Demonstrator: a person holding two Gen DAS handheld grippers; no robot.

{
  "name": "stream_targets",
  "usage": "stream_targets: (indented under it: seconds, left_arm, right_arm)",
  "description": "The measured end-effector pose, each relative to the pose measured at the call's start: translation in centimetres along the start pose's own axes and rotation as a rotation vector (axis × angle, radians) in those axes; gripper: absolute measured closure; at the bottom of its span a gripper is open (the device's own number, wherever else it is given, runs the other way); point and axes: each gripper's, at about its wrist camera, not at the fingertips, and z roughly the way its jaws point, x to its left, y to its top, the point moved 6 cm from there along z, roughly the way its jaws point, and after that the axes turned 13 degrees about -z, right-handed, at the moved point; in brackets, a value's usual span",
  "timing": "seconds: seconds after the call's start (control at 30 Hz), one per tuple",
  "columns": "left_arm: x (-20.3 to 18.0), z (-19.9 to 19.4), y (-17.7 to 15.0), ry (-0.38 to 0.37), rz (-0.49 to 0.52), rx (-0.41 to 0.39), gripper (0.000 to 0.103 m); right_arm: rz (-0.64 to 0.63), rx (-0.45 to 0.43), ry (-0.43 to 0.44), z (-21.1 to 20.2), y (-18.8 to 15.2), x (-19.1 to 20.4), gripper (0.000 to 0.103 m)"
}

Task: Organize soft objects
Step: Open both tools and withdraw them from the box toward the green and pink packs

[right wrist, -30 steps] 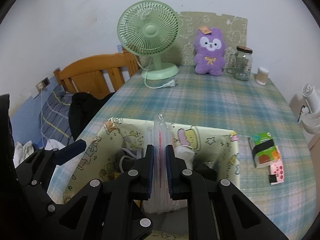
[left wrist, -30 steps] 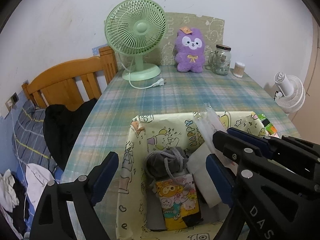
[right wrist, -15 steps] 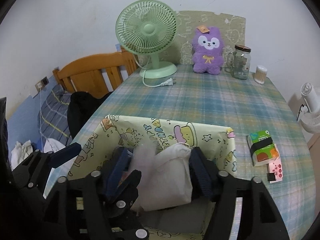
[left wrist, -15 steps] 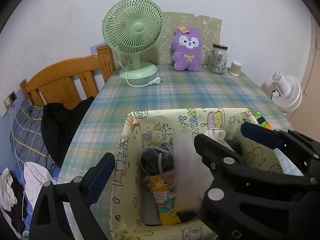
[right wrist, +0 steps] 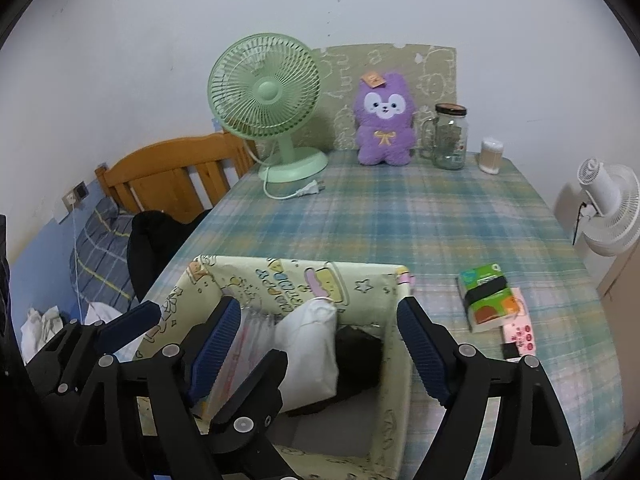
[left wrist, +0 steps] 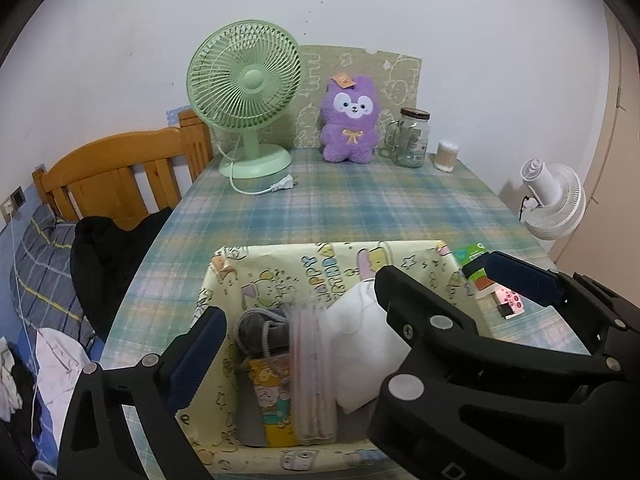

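A yellow cartoon-print fabric bin (left wrist: 280,268) (right wrist: 372,284) stands at the near table edge. Inside lie a clear zip bag (left wrist: 312,376) (right wrist: 244,344), a white pouch (left wrist: 368,340) (right wrist: 312,352), a grey drawstring pouch (left wrist: 264,332), a cartoon-print pack (left wrist: 272,400) and a dark item (right wrist: 358,352). My right gripper (right wrist: 320,344) is open and empty over the bin, astride the white pouch. My left gripper (left wrist: 348,304) is open at the bin's left; its right finger is hidden behind the right gripper's body. A purple plush bunny (left wrist: 351,120) (right wrist: 384,120) sits at the table's back.
A green desk fan (left wrist: 246,92) with loose plug cord, a glass jar (left wrist: 410,138) and a cotton-swab tub (left wrist: 446,156) stand at the back. A green tissue pack (right wrist: 488,296) and pink item (right wrist: 520,334) lie right of the bin. Wooden bed frame (left wrist: 120,176) left; white fan (left wrist: 554,200) right.
My right gripper opened and let go of the clear zip bag, which now lies in the bin. Both grippers drew back slightly.
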Motion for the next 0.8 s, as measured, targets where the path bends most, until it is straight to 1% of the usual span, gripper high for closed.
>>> stream_targets:
  seconds: [0.13, 0.37, 0.43, 0.7, 0.8]
  left_arm:
    - [-0.9, -0.6, 0.1, -0.006, 0.01, -0.015, 0.003]
    - [-2.6, -1.9, 0.6, -0.023, 0.014, -0.044, 0.003]
    - [-3.1, -2.2, 0.6, -0.027, 0.017, -0.052, 0.002]
    - [-5.8, -3.2, 0.7, -0.051, 0.03, -0.073, 0.002]
    - [-6.7, -3.5, 0.7, -0.047, 0.031, -0.081, 0.0]
  right_arm:
    - [0.007, -0.015, -0.012, -1.0, 0.1, -0.8, 0.016]
    - [0.022, -0.057, -0.044, -3.1, 0.5, -2.3, 0.016]
    - [0.024, -0.065, -0.053, -3.6, 0.6, -2.7, 0.014]
    - [0.048, -0.102, -0.091, -5.8, 0.5, -4.9, 0.011]
    - [0.059, -0.11, -0.106, -6.5, 0.4, -5.8, 0.009]
